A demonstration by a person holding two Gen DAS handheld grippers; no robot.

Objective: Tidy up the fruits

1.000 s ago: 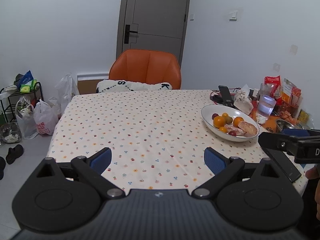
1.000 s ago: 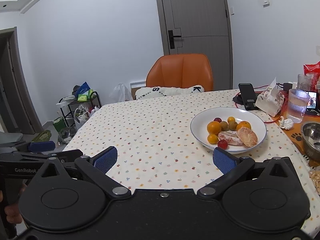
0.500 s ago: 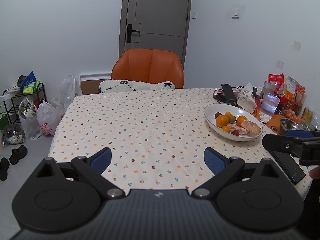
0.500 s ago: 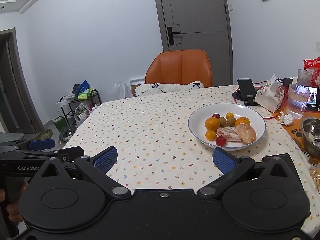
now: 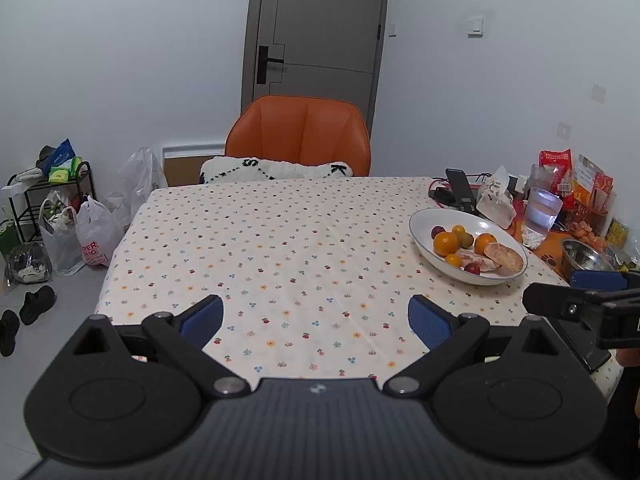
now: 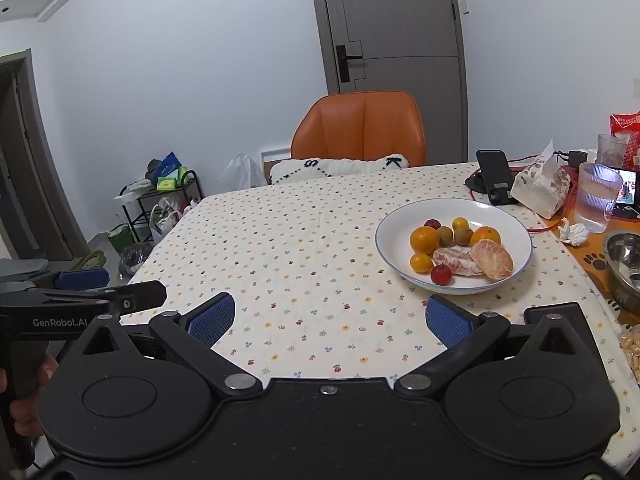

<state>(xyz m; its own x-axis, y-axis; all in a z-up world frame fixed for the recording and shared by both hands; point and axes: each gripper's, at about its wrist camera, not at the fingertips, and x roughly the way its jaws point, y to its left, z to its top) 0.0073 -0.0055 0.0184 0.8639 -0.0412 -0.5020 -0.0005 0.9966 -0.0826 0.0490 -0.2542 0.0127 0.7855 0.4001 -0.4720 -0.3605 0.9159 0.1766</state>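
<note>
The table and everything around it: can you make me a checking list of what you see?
Surface: table under a dotted cloth, mostly bare.
Job's things: white bowl holding oranges, small red and green fruits, peeled pieces.
Clutter: phone on stand, tissue pack, glass, metal bowl, snack packets.
Grippers: left gripper and right gripper both open, empty.
Cables: red cable beside the bowl.
Surroundings: orange chair, grey door, rack and bags.

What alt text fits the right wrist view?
Open right tongs hover over a dotted tablecloth, empty, with a white bowl of oranges, peeled citrus and small fruits ahead on the right. An orange chair and grey door stand behind; the left tongs show at left.
</note>
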